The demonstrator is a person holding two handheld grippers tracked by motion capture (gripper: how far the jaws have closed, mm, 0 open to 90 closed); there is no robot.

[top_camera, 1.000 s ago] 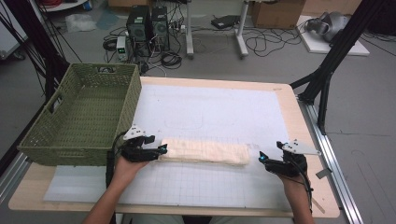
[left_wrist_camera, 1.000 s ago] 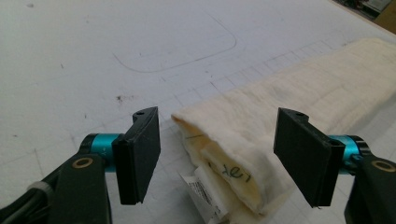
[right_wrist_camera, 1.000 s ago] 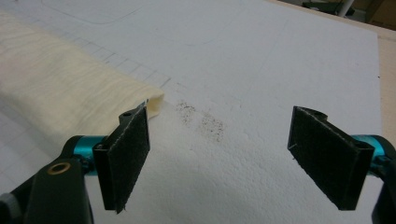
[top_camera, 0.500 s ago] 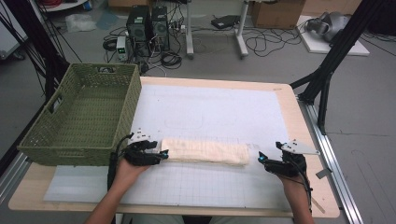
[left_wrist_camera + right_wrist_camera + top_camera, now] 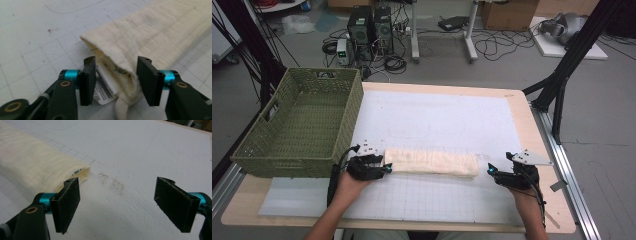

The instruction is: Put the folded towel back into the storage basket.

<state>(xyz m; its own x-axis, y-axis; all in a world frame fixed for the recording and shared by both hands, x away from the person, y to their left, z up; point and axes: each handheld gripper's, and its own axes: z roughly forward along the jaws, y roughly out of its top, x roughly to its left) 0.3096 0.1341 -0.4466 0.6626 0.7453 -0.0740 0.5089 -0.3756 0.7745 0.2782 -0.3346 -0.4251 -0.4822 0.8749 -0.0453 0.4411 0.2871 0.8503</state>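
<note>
A cream towel [image 5: 432, 162], folded into a long strip, lies across the front of the white grid mat [image 5: 447, 120]. My left gripper [image 5: 384, 169] is at its left end. In the left gripper view that gripper [image 5: 116, 80] is open, with its jaws on either side of the towel's end [image 5: 150, 32]. A white printed label [image 5: 105, 90] and a cord loop poke out there. My right gripper [image 5: 491, 171] sits just off the towel's right end. It [image 5: 122, 205] is wide open over bare mat, and the towel end [image 5: 32, 167] lies beside one jaw.
A green woven basket [image 5: 249, 150] stands at the table's left, right beside my left hand. The wooden table edge [image 5: 557, 220] runs along the front and right. A dark smudge [image 5: 112, 183] marks the mat near the right gripper.
My left gripper has crept forward and slightly right, onto the towel's left end. The right gripper and the towel have barely moved.
</note>
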